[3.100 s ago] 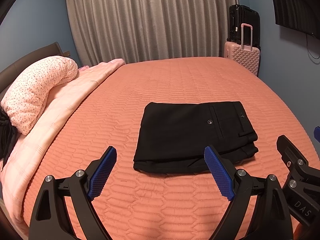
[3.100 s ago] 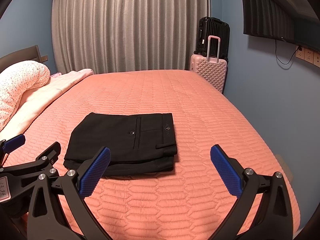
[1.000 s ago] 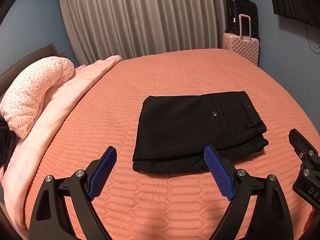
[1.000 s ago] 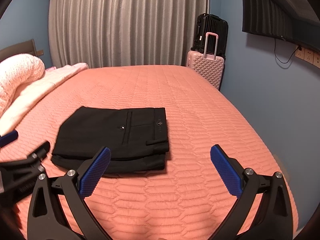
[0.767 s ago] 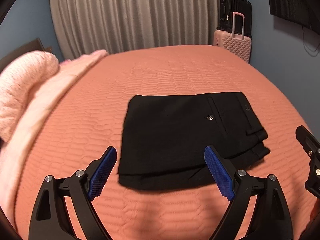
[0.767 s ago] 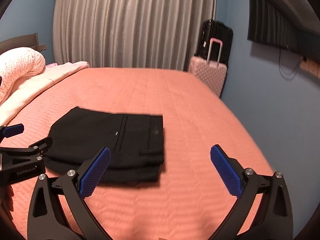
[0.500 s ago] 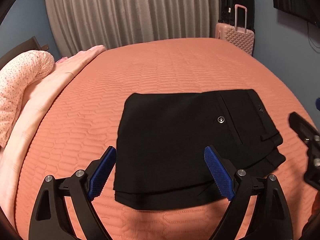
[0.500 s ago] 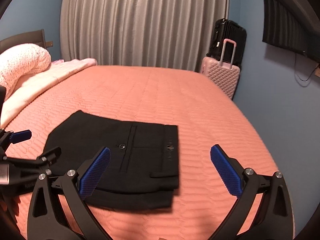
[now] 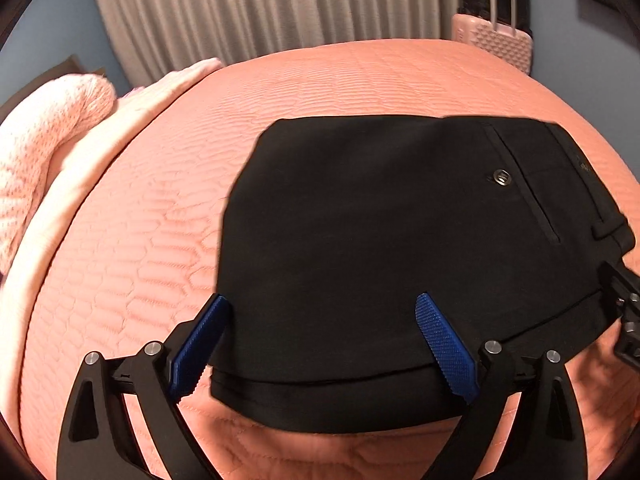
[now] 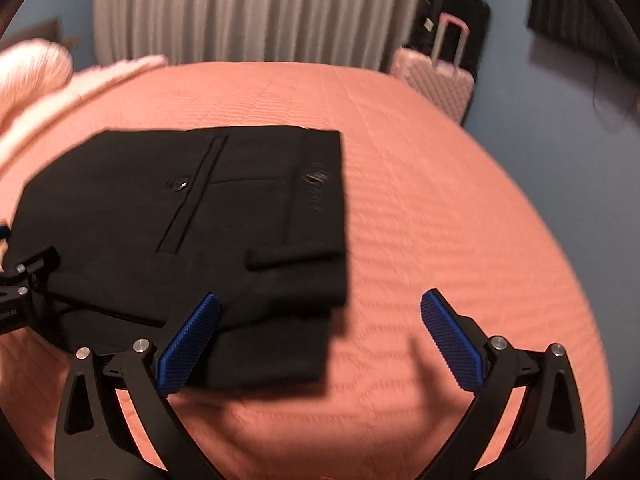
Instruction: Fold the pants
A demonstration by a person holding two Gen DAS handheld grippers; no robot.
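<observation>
Pale pink, the speckled pillow (image 9: 44, 140) at the far left is cut by the frame edge and smeared by motion. Beside it a light blanket (image 9: 132, 120) runs toward the grey curtain (image 9: 272, 4). The salmon quilted bedspread (image 9: 160, 200) carries the folded black pants (image 9: 380, 220), lying flat in a stacked rectangle with button and pocket welt upward. The left gripper (image 9: 322, 344) hangs over the near fold, jaws wide apart; whether its pads touch cloth cannot be told. The right gripper (image 10: 320, 340) is likewise spread, one pad (image 10: 188, 344) over the pants' near corner, the other over bare bedspread. Right of the bed, a pink suitcase (image 10: 436, 76) is blurred, the black case (image 10: 456, 12) behind it half hidden.
</observation>
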